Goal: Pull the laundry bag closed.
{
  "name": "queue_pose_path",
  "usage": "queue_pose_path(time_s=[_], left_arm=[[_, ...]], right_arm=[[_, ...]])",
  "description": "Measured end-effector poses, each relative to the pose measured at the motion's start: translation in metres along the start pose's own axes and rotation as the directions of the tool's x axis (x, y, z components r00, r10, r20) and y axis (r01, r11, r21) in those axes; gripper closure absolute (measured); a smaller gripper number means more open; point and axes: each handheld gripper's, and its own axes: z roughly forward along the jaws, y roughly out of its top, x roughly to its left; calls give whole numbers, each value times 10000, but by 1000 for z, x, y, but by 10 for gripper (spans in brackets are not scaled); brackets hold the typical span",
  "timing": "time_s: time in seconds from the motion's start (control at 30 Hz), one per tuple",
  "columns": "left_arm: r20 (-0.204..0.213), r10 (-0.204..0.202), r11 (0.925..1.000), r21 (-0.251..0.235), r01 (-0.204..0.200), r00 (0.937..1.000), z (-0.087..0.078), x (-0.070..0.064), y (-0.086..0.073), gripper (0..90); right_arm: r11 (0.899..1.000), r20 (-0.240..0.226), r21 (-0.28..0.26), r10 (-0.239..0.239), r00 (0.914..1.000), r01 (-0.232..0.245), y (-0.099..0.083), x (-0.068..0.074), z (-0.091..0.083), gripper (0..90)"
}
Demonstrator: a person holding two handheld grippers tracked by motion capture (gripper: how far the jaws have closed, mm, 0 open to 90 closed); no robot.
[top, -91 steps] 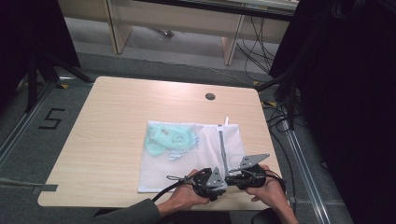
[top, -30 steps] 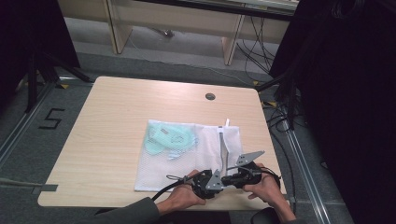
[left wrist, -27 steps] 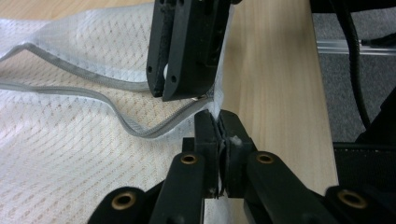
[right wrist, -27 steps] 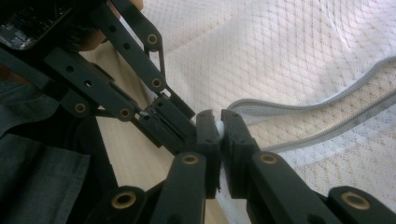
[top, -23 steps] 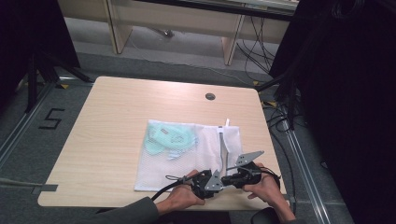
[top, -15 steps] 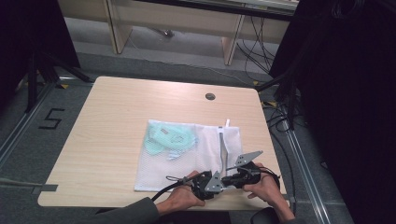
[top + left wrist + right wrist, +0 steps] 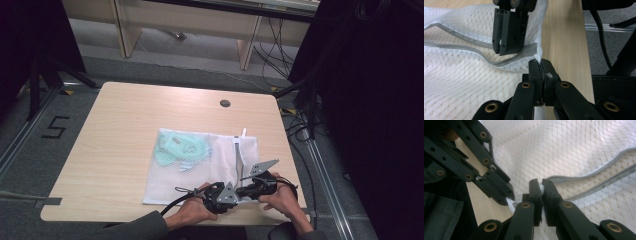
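**Both grippers clamped at the near end of the bag's zipper**

We work on a white mesh bag [image 7: 200, 165] that lies flat on the table [image 7: 120, 135], in the lower middle of the high view. Inside it, toward the upper left of the bag, we see a pale green garment [image 7: 177, 149]. So the filling step looks done, and what we judge to be left is the zipper [image 7: 239, 155], which runs along the right part of the bag.

The left gripper [image 7: 540, 67] is at the lower centre of its own view. Its jaws are pressed together on the corner of the mesh, just below the end of the zipper tape. The right gripper [image 7: 540, 187] is also closed, with a small fold of white fabric caught between its jaws, right where the two grey zipper tapes meet. In the high view both grippers sit close together at the lower right, near the table edge, left gripper [image 7: 220, 196] and right gripper [image 7: 257, 186] almost touching.

In both gripper views the two grey tapes go apart from each other as they leave the jaws, so we think the zipper is open there. We cannot tell whether the right gripper holds the slider itself or only cloth beside it. If closing the bag is the aim, nearly the whole length of the zipper remains to be pulled shut, away from us toward the far end of the bag.
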Motion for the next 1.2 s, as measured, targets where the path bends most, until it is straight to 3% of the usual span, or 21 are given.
queue_pose_path(time_s=[0.17, 0.2, 0.47, 0.63, 0.73, 1.07, 1.2], left_arm=[[41, 84, 9999, 100, -84, 10000, 0, 1, 0, 881], [72, -69, 10000, 5, 69, 9999, 1, 0, -1, 881], [121, -150, 9999, -24, 150, 9998, 0, -1, -1, 881], [179, 217, 9996, 156, -220, 9996, -2, 0, -1, 881], [201, -81, 9999, 79, 80, 9998, 0, -2, -2, 880], [207, -49, 9999, 150, 46, 9998, -1, -1, -2, 881], [95, -122, 9999, 2, 122, 9999, -1, -3, -1, 884]], right_arm=[[9999, 64, 88, -56, 10000, 56, 3, -3, 0, 868], [9999, 148, 89, -64, 9999, 63, 3, -4, 0, 868], [9999, 338, 114, -27, 9994, 23, 6, -11, 1, 868], [9999, 457, 72, 119, 9989, -123, 8, -16, 1, 868], [10000, 562, 69, 12, 9984, -16, 10, -20, 2, 868], [9997, 613, 113, 188, 9979, -195, 13, -30, 4, 868], [9999, 741, 108, 12, 9973, -20, 17, -35, 5, 868]])
